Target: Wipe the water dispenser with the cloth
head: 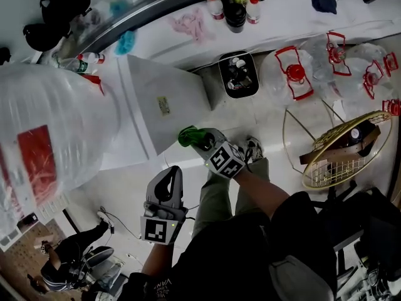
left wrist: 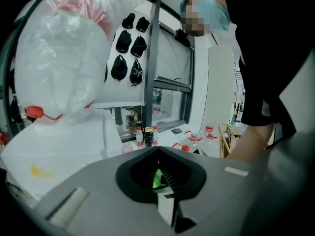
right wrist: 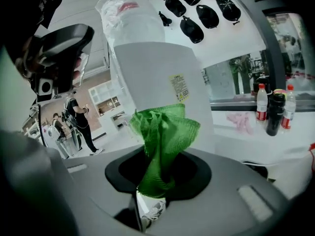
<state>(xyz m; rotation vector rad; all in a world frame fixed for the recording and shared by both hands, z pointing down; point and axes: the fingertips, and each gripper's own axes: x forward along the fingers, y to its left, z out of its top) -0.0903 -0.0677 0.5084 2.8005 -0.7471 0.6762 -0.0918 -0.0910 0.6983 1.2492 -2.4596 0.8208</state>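
Note:
The white water dispenser stands at left centre of the head view, topped by a big water bottle wrapped in clear plastic. My right gripper is shut on a bunched green cloth, held close to the dispenser's lower front corner. In the right gripper view the cloth rises from the right gripper just in front of the dispenser's white side. My left gripper hangs lower, away from the dispenser. The left gripper is shut, with nothing held.
Empty water jugs with red handles and a gold wire basket lie on the floor to the right. A black tray sits beside the dispenser. Bottles and a pink cloth rest on the ledge behind. A person stands at lower left.

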